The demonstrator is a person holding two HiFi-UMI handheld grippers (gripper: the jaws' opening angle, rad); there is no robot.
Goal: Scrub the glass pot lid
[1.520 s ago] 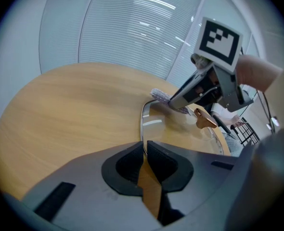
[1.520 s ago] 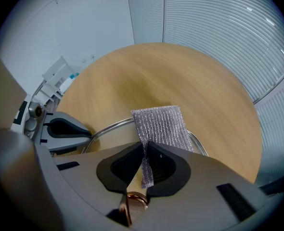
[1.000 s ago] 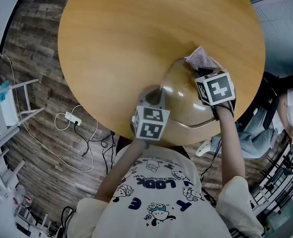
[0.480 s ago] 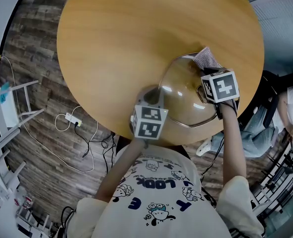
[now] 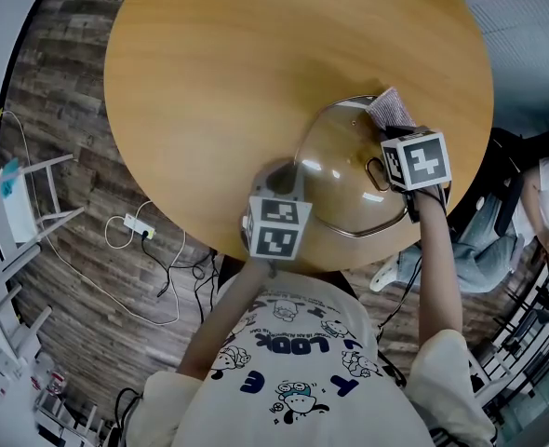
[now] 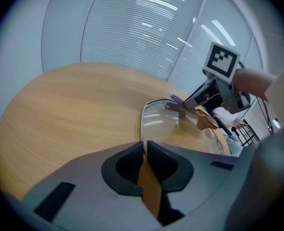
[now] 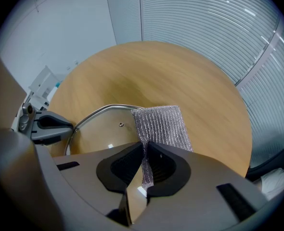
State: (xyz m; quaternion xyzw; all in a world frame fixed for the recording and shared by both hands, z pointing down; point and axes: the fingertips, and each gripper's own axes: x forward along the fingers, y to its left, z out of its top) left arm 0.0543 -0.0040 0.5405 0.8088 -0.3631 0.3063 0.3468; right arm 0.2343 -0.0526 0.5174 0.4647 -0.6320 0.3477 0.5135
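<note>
A round desk with a pale wood-grain top filled most of the head view. The glass pot lid sat on it towards 5 o'clock, close to the edge nearest the person. The lid was a wide disc of clear glass, so the wood showed through it in a slightly darker tone. A thin bright metal band ran round its rim, and pale streaks of reflected light lay across the glass. In the right gripper view the lid also showed a small steam vent ringed in metal, set in the glass near the rim. A silver-grey mesh cloth, ribbed and rectangular, lay over the lid's rim at about 1 o'clock on the lid. Part of it rested on the glass and part on the bare desk beyond. The right claw was closed on the near end of this cloth, whose fabric was gathered into a narrow fold between the two jaws. Opposite it, at about 8 o'clock on the lid, the left claw was pinched tight on the lid's edge, with the metal rim running straight into the slit between its jaws. From there the glass spread away towards the other gripper.
</note>
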